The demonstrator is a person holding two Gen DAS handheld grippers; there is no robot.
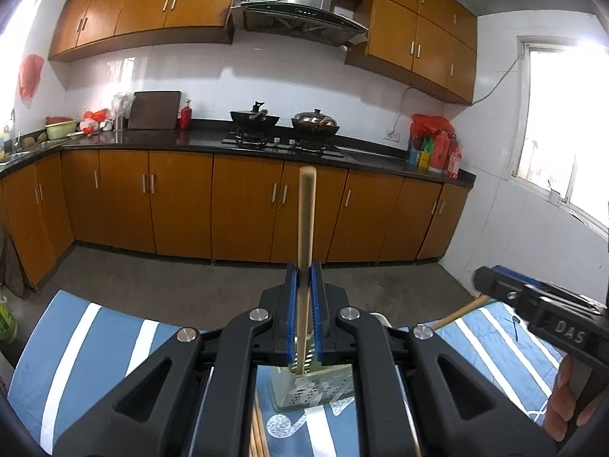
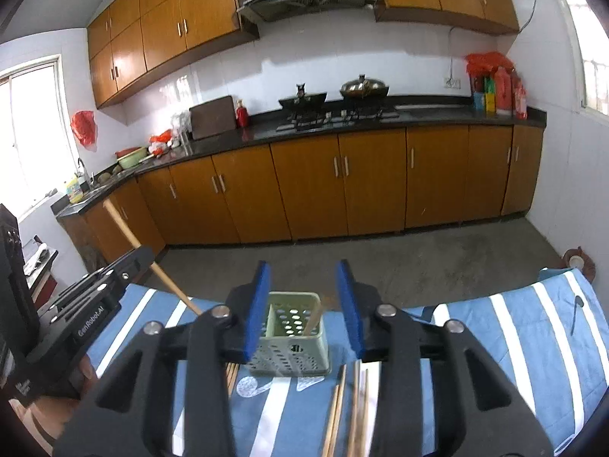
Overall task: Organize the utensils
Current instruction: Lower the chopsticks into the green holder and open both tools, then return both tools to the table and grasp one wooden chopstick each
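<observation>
Left gripper (image 1: 303, 278) was clenched on a wooden chopstick (image 1: 305, 221), the stick pinched between the blue pads (image 1: 291, 297) and rising toward 12 o'clock past their tips. Its lower end ran down into the perforated green caddy (image 1: 316, 390), which stood directly beneath the jaws on the blue-and-white striped cloth (image 1: 95, 342).

Right gripper (image 2: 304, 304) was released, its blue pads (image 2: 259, 304) spread wide with nothing between them. In the right wrist view the caddy (image 2: 289, 354) sat in the gap between the pads, one stick (image 2: 314, 318) leaning in its 3 o'clock compartment. Loose chopsticks (image 2: 352, 415) lay flat on the cloth (image 2: 533, 342) at 6 o'clock of the caddy, just beside its base; another few showed at 7 o'clock, partly hidden by the gripper body.

From the right wrist, the left gripper (image 2: 125, 262) appeared at 9 o'clock, its chopstick (image 2: 125, 228) slanting up toward 11 o'clock.

The far edge of the cloth fell away to bare grey floor (image 2: 418, 259), open up to the cabinets (image 2: 342, 182). At 3 o'clock the cloth lay bare apart from a thin dark cord (image 2: 576, 314) near its edge.
</observation>
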